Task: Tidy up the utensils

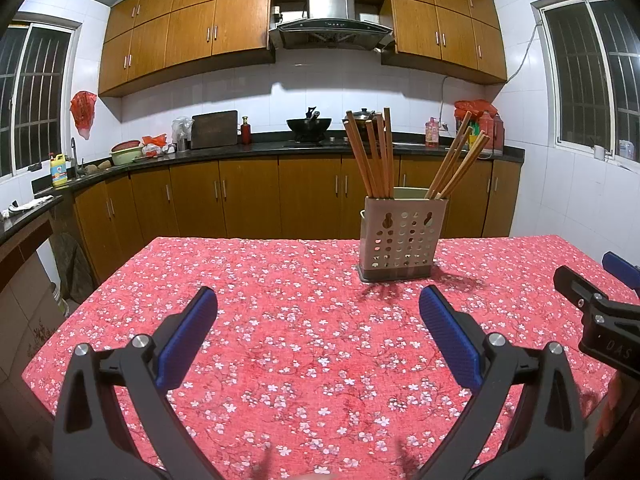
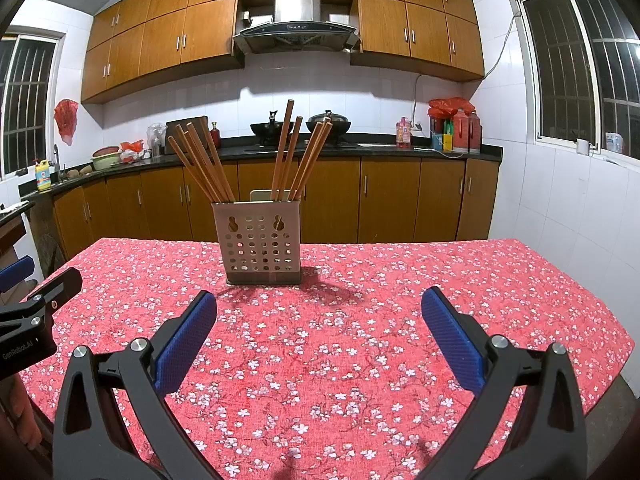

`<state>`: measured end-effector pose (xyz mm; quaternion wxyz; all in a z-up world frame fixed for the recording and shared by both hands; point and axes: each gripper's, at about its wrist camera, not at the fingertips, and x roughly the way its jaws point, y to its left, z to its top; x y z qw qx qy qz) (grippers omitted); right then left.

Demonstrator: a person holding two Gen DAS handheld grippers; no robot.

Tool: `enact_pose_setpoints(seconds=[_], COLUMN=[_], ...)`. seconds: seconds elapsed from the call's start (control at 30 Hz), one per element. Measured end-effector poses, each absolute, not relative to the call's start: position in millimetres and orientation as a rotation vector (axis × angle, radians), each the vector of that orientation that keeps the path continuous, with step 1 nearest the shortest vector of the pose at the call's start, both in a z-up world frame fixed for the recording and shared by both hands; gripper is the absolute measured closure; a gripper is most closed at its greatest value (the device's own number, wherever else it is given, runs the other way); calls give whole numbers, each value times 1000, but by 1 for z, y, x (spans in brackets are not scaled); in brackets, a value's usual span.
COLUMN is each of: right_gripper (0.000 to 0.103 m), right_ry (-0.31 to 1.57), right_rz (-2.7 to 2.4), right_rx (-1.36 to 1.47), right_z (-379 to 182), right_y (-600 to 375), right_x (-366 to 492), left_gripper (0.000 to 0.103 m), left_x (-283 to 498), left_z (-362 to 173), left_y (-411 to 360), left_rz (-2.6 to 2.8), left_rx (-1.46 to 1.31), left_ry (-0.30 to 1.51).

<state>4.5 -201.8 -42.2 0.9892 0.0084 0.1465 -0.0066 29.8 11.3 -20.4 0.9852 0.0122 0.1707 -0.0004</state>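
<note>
while right view centres holder [image 2: 257, 244], left view offsets it

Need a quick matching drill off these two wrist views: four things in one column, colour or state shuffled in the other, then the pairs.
Things:
1. chopsticks
2. holder
3. tablecloth
4. left gripper

Colour or state:
A. red with small white flowers
B. open, nothing between its blue pads
C. standing upright in two leaning bunches
D. beige, perforated with round holes

Pairs: 1-C, 2-D, 3-A, 4-B

The right gripper is open and empty as well, so B would fit it too.
</note>
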Motion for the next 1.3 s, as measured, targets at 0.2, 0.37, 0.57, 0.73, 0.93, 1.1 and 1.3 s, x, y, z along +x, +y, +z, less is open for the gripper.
enact_pose_setpoints(seconds=[0.2,0.37,0.57,0.73,0.93,1.1,1.3], right_gripper=[2,2,2,2,2,2,2], right_ry=[294,295,295,296,297,299,300], right_rz=[-13,-13,-13,-13,-13,-12,-12], right_rx=[16,17,17,17,18,17,18], right_z=[-42,-42,-42,-42,-43,-45,-46], right_y=[-202,-202,-201,-201,-201,-200,-200], right_x=[5,5,5,5,5,5,4], left_gripper=[4,4,4,4,4,4,4], left_x=[30,30,30,30,28,28,25], left_z=[-20,-20,-20,-19,-21,-22,-25], left_y=[12,11,11,11,10,9,7], left_rz=[-1,-1,-1,-2,-4,-5,-6], left_rx=[25,25,23,24,25,24,23], left_ry=[344,344,345,345,346,348,355])
